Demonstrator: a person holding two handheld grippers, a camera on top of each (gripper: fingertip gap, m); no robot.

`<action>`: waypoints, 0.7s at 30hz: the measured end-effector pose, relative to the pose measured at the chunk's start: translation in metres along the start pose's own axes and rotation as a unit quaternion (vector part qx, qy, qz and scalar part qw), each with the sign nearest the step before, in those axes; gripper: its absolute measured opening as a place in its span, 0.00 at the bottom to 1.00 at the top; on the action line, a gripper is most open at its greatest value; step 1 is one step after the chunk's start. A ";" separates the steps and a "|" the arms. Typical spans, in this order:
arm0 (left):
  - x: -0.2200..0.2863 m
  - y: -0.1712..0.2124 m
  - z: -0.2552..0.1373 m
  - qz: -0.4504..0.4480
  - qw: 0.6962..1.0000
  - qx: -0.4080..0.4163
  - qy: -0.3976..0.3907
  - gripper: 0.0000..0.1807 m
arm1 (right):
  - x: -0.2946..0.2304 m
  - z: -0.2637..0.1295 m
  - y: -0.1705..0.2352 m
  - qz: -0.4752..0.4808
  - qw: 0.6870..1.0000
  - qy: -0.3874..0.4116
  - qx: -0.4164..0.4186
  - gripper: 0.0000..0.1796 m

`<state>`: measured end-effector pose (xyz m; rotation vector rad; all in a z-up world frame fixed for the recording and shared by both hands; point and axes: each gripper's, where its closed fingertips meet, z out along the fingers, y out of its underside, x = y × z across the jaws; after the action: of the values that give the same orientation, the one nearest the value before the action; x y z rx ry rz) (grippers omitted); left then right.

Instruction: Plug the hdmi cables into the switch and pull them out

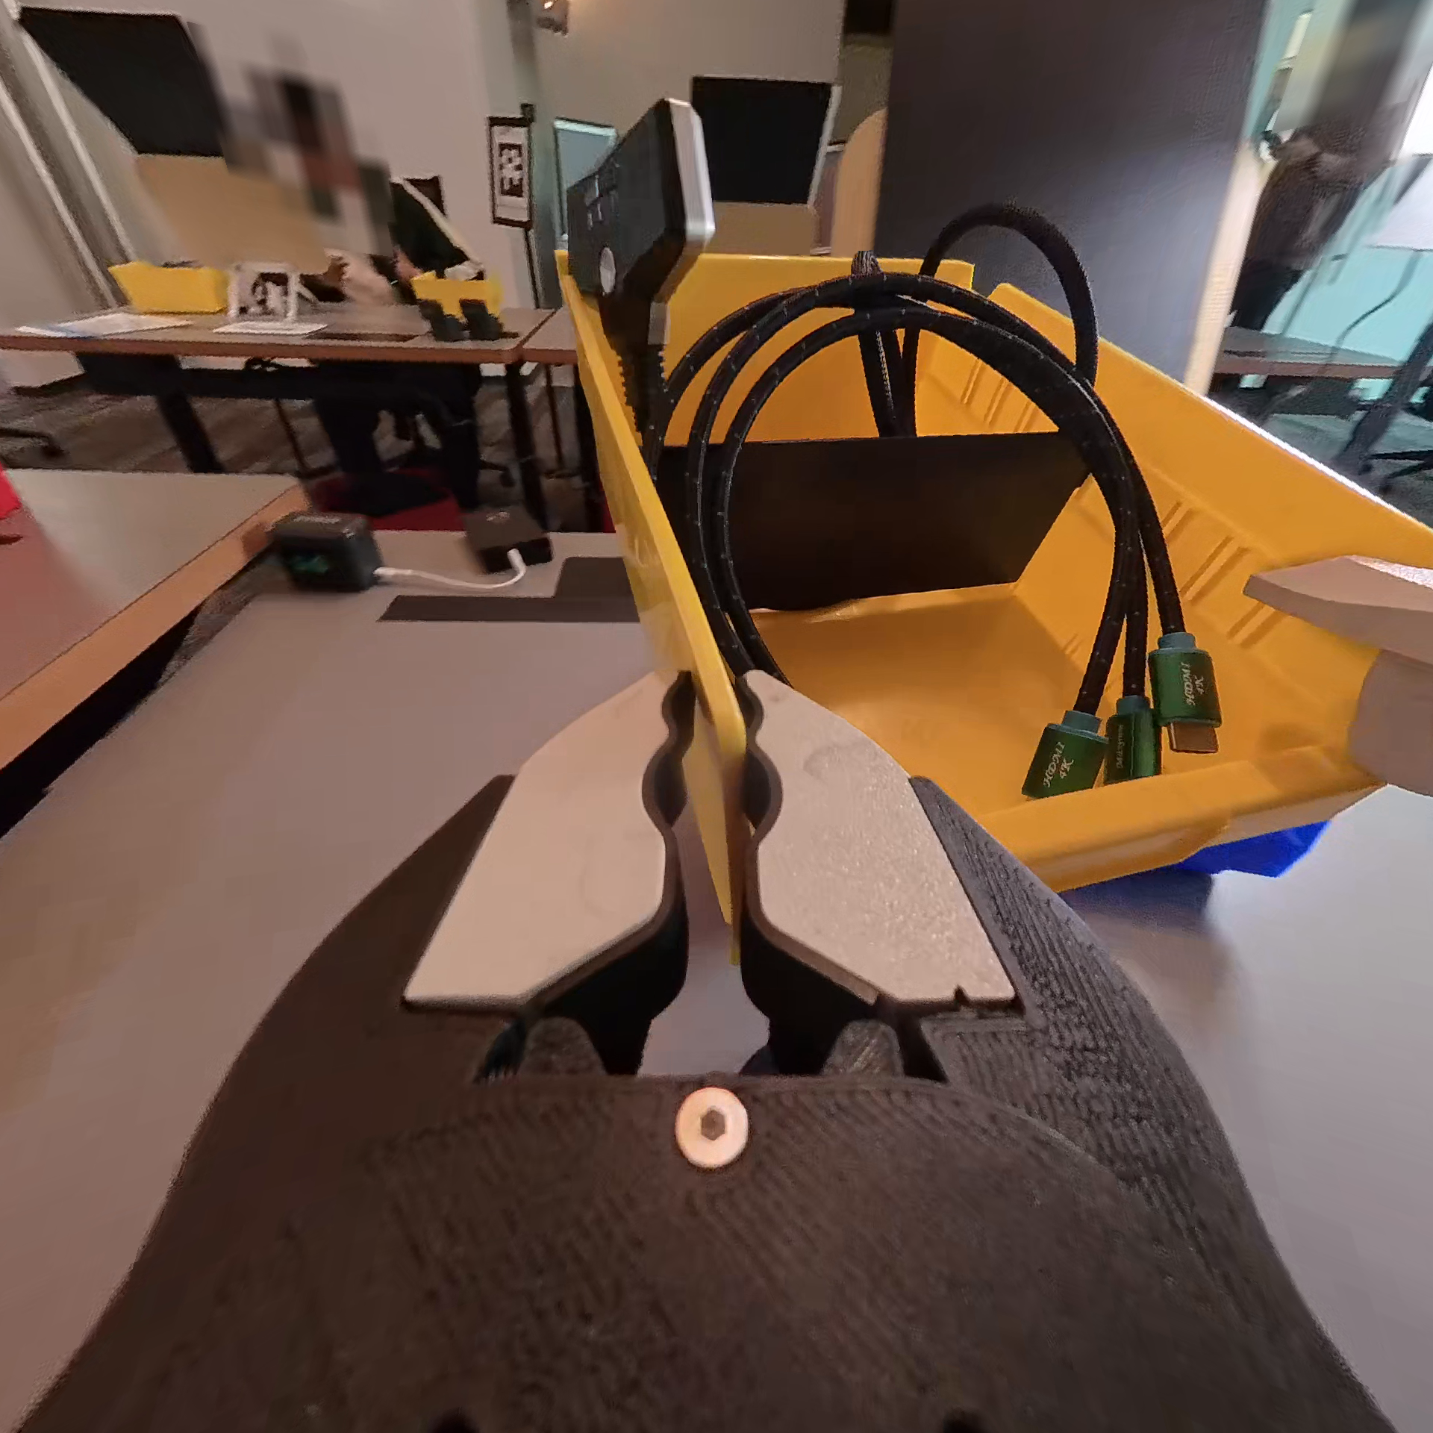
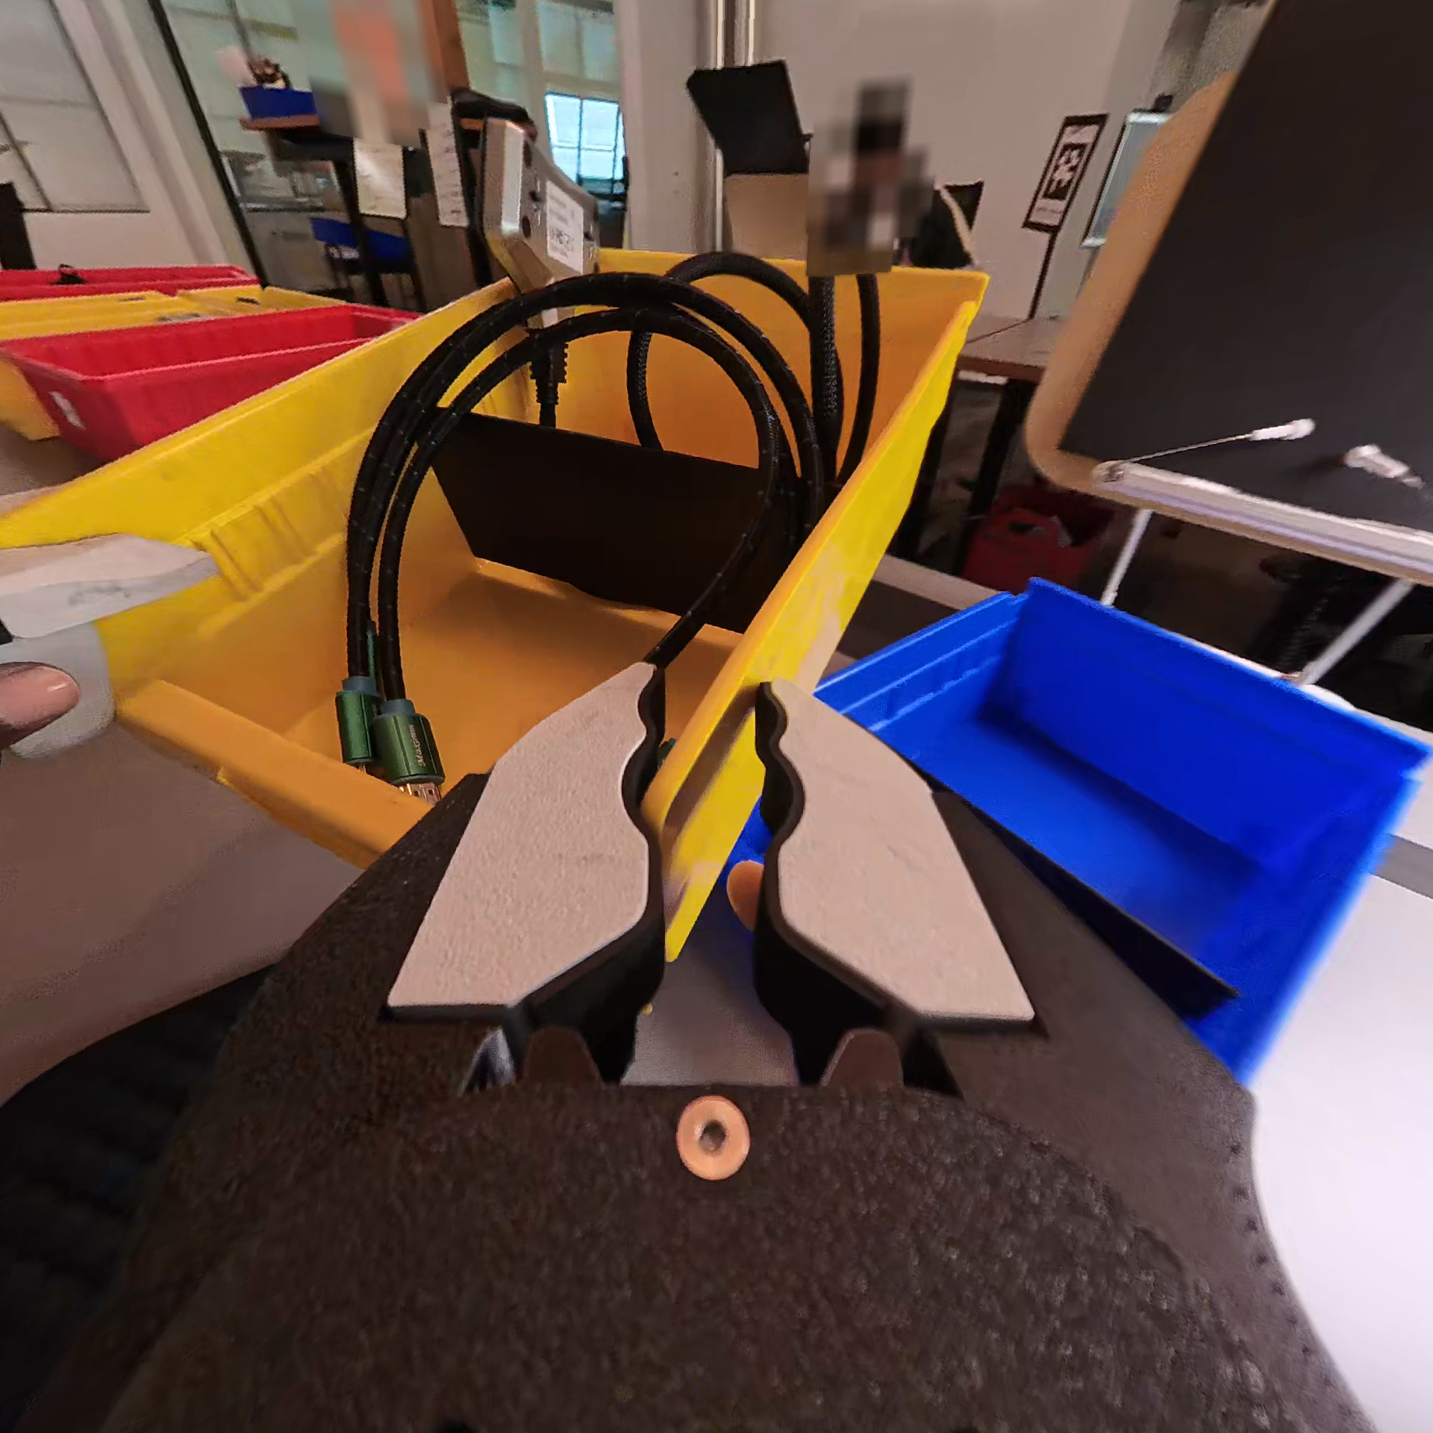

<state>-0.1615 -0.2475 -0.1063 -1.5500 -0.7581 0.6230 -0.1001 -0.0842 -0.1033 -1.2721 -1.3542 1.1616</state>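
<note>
Grey-padded fingers of the left gripper (image 1: pixel 713 698) are pinched onto one side wall of a yellow bin (image 1: pixel 892 667), the thin plastic edge caught between the two pads. The right gripper (image 2: pixel 709 698) straddles the opposite side wall of the same bin (image 2: pixel 233 496); its inner finger presses the wall, while a small gap shows at the outer finger, so whether it truly clamps the wall cannot be told. The bin is tilted, lifted off the grey table (image 1: pixel 310 775).

Inside the bin, black braided hdmi cables (image 1: pixel 1117 496) loop up from behind a black divider (image 1: pixel 892 519) and curve down toward the near end, where their green plugs (image 1: pixel 1124 729) lie close together by the front lip. In the right wrist view the cables (image 2: pixel 403 465) arch the same way and two green plugs (image 2: pixel 388 737) rest near the front wall. The switch (image 1: pixel 643 202), a dark box with a silver edge, stands at the far end of the bin, poking above its rim; the right wrist view shows its silver face (image 2: pixel 527 202).

A blue bin (image 2: pixel 1124 775) sits just beside the yellow one on the right, partly under it. Red bins (image 2: pixel 155 364) lie further off to the left.
</note>
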 end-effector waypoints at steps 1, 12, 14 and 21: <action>-0.010 0.005 -0.002 -0.002 1.000 -0.005 -0.010 0.05 | -0.008 0.008 0.005 0.003 1.000 -0.011 -0.007 0.12; -0.087 0.097 0.015 -0.043 0.994 -0.080 -0.059 0.06 | -0.053 0.087 0.101 0.039 0.993 -0.079 -0.079 0.14; -0.088 0.116 0.026 -0.049 0.993 -0.092 -0.054 0.06 | -0.049 0.093 0.116 0.032 0.992 -0.086 -0.091 0.15; -0.086 0.104 0.024 -0.018 0.997 -0.079 -0.017 0.17 | -0.028 0.036 0.101 -0.061 0.969 -0.168 -0.169 0.24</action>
<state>-0.2230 -0.3030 -0.2150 -1.6699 -0.8769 0.5759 -0.1207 -0.1114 -0.2091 -1.2380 -1.9201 1.1261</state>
